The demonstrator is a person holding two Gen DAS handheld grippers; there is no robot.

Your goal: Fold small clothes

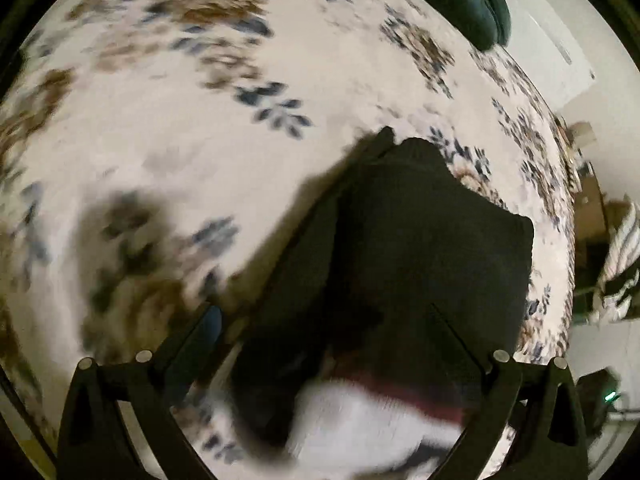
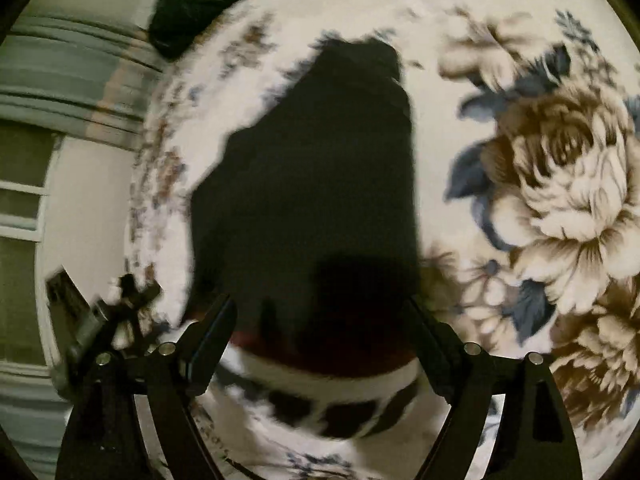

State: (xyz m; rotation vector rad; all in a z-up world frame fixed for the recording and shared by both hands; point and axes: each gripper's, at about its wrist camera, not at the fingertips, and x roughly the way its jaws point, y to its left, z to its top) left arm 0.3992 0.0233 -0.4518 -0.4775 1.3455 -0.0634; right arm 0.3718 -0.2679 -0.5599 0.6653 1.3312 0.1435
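A small black garment [image 1: 420, 248] lies spread on a cream bedspread [image 1: 200, 152] printed with brown roses and blue leaves. Its near end carries a dark red stripe [image 1: 404, 394] and a white band [image 1: 360, 428]; in the right wrist view the same garment [image 2: 312, 184] stretches away from the camera, and the white band there shows black blocks along it. The left gripper [image 1: 328, 332] hangs over the near end of the garment with its fingers spread wide, one finger [image 1: 200, 336] over bare bedspread and the other lost against the black cloth. The right gripper [image 2: 320, 320] is likewise spread, its fingers [image 2: 216, 324] standing either side of the garment's striped end without pinching it. Both views are blurred. A dark green cushion [image 2: 188, 4] sits at the far edge of the bedspread.
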